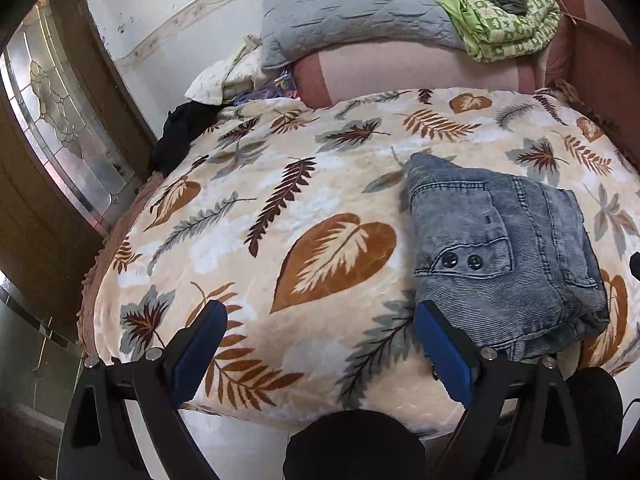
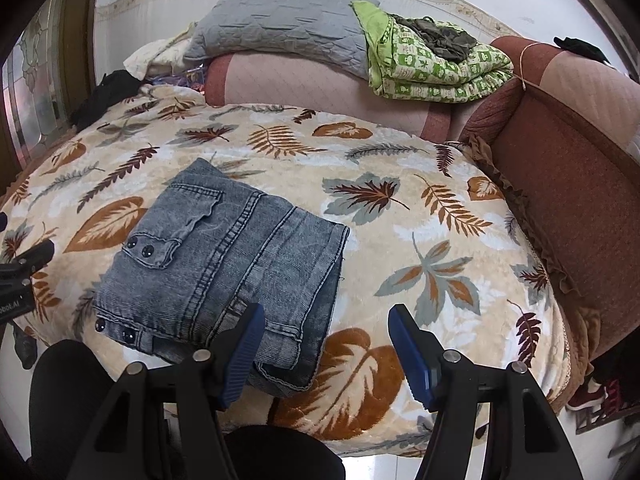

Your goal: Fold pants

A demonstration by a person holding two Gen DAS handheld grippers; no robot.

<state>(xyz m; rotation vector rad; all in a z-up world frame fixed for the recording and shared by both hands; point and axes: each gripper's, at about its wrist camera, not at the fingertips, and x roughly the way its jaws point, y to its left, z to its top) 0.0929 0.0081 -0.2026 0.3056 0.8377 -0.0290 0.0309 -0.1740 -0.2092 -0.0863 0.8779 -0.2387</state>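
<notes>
The grey-blue denim pants (image 1: 508, 256) lie folded into a thick square stack on the leaf-print blanket (image 1: 280, 200), pocket with two black snaps facing up. My left gripper (image 1: 320, 312) is open and empty, just left of the stack near the bed's front edge. In the right wrist view the folded pants (image 2: 224, 264) lie left of centre on the blanket (image 2: 400, 240). My right gripper (image 2: 326, 312) is open and empty at the stack's near right corner; its left finger (image 2: 244, 344) overlaps the stack's front edge. The left gripper's tip (image 2: 32, 258) shows at the far left.
A grey pillow (image 1: 352, 8) and a green patterned quilt (image 1: 504, 20) sit on a pink bolster (image 1: 420, 68) at the bed's far side. A black garment (image 1: 180, 132) lies at the far left corner. A reddish padded headboard (image 2: 568, 184) runs along the right. A glass-panelled door (image 1: 64, 120) stands left.
</notes>
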